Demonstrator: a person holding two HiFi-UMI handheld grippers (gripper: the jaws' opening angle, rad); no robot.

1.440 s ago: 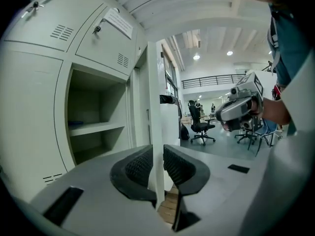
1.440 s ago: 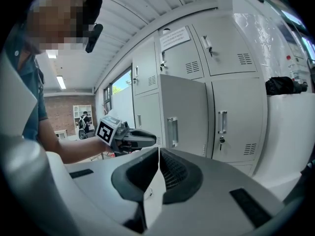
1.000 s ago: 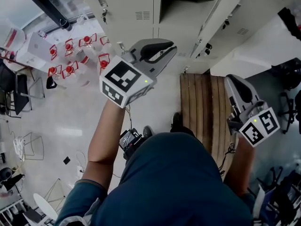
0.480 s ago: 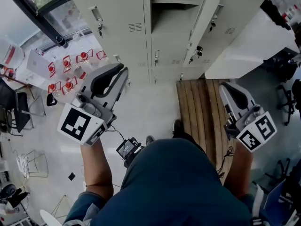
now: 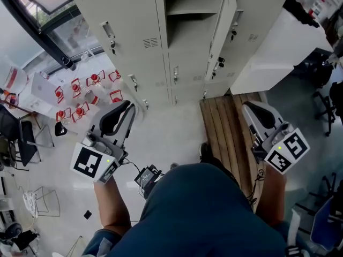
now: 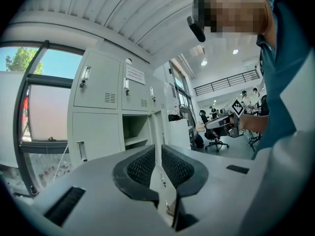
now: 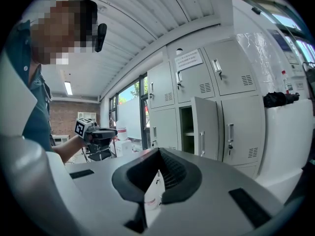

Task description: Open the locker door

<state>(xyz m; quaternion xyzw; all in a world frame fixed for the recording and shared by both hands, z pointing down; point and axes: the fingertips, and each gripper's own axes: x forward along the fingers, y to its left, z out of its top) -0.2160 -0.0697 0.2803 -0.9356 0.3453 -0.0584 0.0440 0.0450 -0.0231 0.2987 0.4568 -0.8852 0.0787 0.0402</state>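
Observation:
The bank of beige lockers (image 5: 134, 42) stands ahead of me. One middle locker door (image 5: 221, 23) is swung open to the right, showing an empty compartment with a shelf (image 5: 188, 7). My left gripper (image 5: 128, 110) hangs low over the white floor, well short of the lockers, shut with nothing between its jaws. My right gripper (image 5: 247, 109) is held over the wooden pallet, also shut and empty. In the right gripper view the open door (image 7: 204, 132) stands beside the dark compartment (image 7: 186, 129). In the left gripper view the open compartment (image 6: 135, 132) lies beyond the left gripper (image 6: 159, 154).
A wooden pallet (image 5: 228, 122) lies on the floor before the lockers. Red-capped bottles (image 5: 80, 90) stand on the floor at the left by a window. A white cabinet (image 5: 278, 47) stands at the right, with office chairs (image 5: 324, 98) beyond. A black device with a cable (image 5: 147, 176) hangs at my waist.
My left gripper has come down and to the left, away from the lockers. The head view has tilted up, showing more of the lockers. The right gripper has hardly moved.

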